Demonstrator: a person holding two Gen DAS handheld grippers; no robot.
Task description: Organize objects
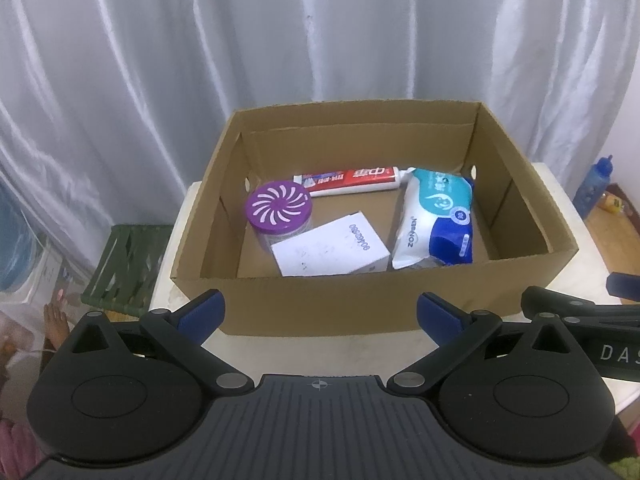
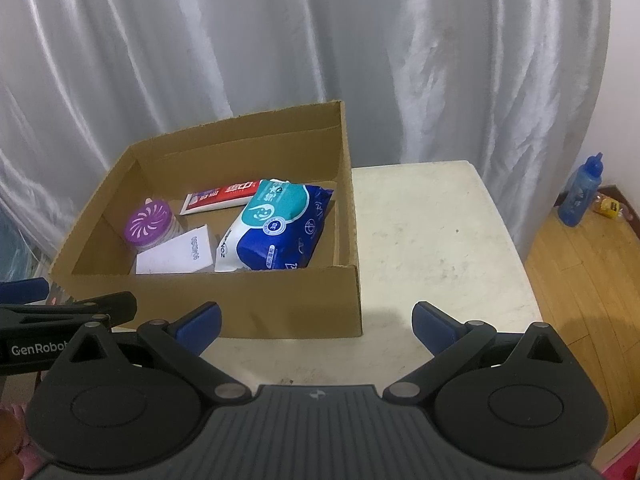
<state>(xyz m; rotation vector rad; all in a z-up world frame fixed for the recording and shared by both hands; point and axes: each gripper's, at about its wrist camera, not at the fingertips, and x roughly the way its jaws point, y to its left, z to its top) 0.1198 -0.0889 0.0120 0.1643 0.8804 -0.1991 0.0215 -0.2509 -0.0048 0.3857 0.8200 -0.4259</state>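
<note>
Matt cardboard box [image 1: 320, 304], glossy plastic wipes pack [image 1: 434, 220], satiny curtain [image 1: 200, 60].

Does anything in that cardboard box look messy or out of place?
Nothing looks spilled or damaged. The white carton lies askew, one corner against the purple-lidded jar. The wipes pack sits at a slight angle by the right wall, and the toothpaste tube lies flat at the back of the cardboard box.

The white, teal and blue soft pack of wipes [image 1: 434, 220] reads "ZONBEN" along its white edge. The neighbouring black claw's arm reads "DAS" [image 1: 616, 353] in the left wrist view and "GenRobot" [image 2: 38, 349] in the right. Print on the small white cardboard box [image 1: 332, 250] and red-and-white toothpaste tube [image 1: 352, 180] is too blurred to read.
</note>
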